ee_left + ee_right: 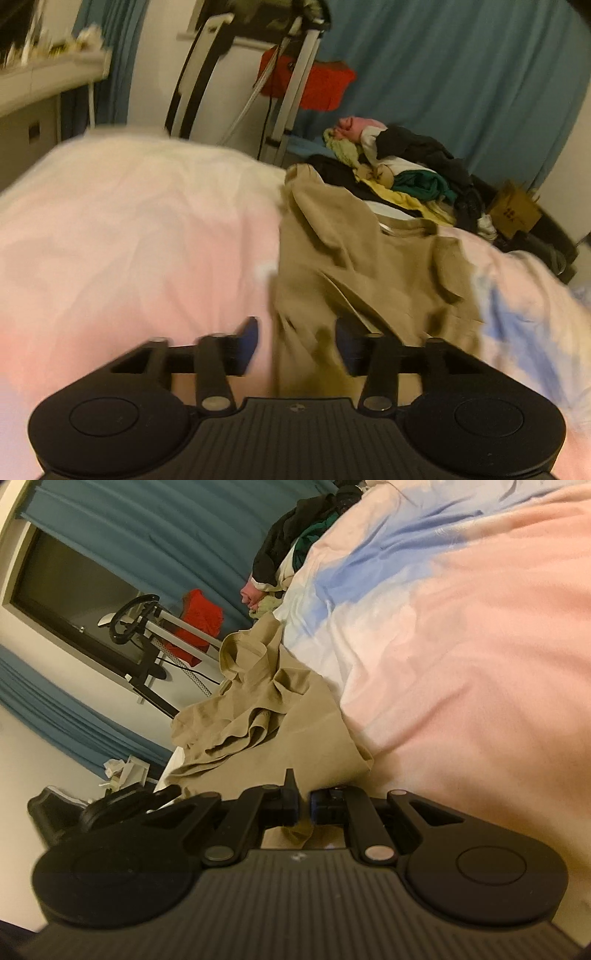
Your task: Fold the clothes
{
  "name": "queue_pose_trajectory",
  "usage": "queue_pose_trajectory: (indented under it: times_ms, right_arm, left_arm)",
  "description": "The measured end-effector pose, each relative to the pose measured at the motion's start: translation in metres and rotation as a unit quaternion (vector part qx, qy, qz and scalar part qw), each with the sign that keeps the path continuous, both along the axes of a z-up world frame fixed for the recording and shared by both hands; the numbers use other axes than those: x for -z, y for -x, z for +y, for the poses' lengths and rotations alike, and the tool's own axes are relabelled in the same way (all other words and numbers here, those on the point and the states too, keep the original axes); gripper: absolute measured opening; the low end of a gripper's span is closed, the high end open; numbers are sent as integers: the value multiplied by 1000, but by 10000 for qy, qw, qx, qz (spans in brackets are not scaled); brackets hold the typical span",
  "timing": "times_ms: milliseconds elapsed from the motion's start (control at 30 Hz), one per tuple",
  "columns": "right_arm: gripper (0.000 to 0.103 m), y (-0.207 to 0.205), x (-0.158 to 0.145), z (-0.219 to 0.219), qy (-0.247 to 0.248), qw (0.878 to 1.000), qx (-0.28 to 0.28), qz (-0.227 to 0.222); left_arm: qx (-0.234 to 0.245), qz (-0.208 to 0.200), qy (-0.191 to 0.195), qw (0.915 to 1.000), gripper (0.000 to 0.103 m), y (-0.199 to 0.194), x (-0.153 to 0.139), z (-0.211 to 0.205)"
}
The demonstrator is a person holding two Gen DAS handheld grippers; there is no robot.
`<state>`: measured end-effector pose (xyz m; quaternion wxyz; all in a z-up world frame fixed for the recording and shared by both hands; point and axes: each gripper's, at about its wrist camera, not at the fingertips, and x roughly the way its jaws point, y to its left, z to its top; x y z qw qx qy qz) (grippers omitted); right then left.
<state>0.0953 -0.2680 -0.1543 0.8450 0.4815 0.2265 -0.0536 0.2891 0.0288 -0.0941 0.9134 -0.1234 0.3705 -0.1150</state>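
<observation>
While the bed (pixel 129 229), covered by a pink, white and blue duvet, is filling most of both views, a khaki garment (pixel 351 251) is lying crumpled across it, running from a pile of mixed clothes (pixel 402 173) at the far edge down toward the two tools. In the right wrist view the same khaki garment (pixel 258 716) is bunching into deep ridges with a ribbed hem or collar sticking up.

The left tongs (pixel 295 341) are standing spread, with cloth lying between the fingers but nothing gripping it. The right tongs (pixel 303 806) are nearly pressed together and are pinching a fold of the khaki garment at its near edge.

As I judge it, the risks are these: the right grip is taking only a thin edge, so a pull could slip it free; the left tongs could be closing on several layers at once, or on the duvet beneath, and dragging bedding along.

Motion blur is smearing the left view, so the garment's seams and outline are hard to read. Its near end is hiding behind both tool bodies, and whether it is a shirt or trousers I cannot tell.
</observation>
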Motion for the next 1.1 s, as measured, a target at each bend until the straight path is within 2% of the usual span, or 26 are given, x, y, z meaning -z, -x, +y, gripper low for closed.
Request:
queue_pose_trajectory:
  times_ms: [100, 200, 333, 433, 500, 600, 667, 733, 867, 1000, 1100]
  right_arm:
    - [9, 2, 0, -3, -143, 9999, -24, -31]
    - [9, 5, 0, -4, -303, 9995, -43, -57]
    - [9, 10, -1, -6, -503, 9987, -44, -106]
    - [9, 15, -3, -8, -603, 9980, -4, -166]
    - [9, 19, -3, -10, -745, 9970, 51, -225]
    - [9, 22, -4, -13, -840, 9961, 115, -255]
    - [9, 24, -3, -14, -893, 9956, 147, -250]
    - [9, 24, 0, -16, -989, 9947, 161, -232]
    - [11, 19, 10, -18, -1247, 9921, 113, 16]
    - [13, 17, 32, -25, -1839, 9825, 155, 257]
    - [14, 16, 37, -27, -2049, 9783, 201, 224]
  left_arm:
    - [125, 345, 614, 9974, 54, 40, -13, 7]
    - [323, 698, 1250, 9892, 59, 83, -17, 10]
    - [716, 1319, 1596, 9757, 62, 124, 5, -3]
    - [651, 1774, 1811, 9651, 63, 133, 33, -8]
    - [416, 1947, 2033, 9587, 61, 130, 50, -7]
    - [-184, 1948, 2662, 9439, 60, 120, 64, 11]
    - [-609, 1802, 2878, 9386, 53, 119, 65, 27]
    - [-927, 1752, 2932, 9353, 39, 121, 68, 41]
    - [-1443, 1706, 3060, 9254, 27, 123, 75, 62]
    - [-1439, 1521, 2950, 9323, 14, 127, 71, 57]
    - [-1403, 1406, 2939, 9350, 10, 130, 65, 57]
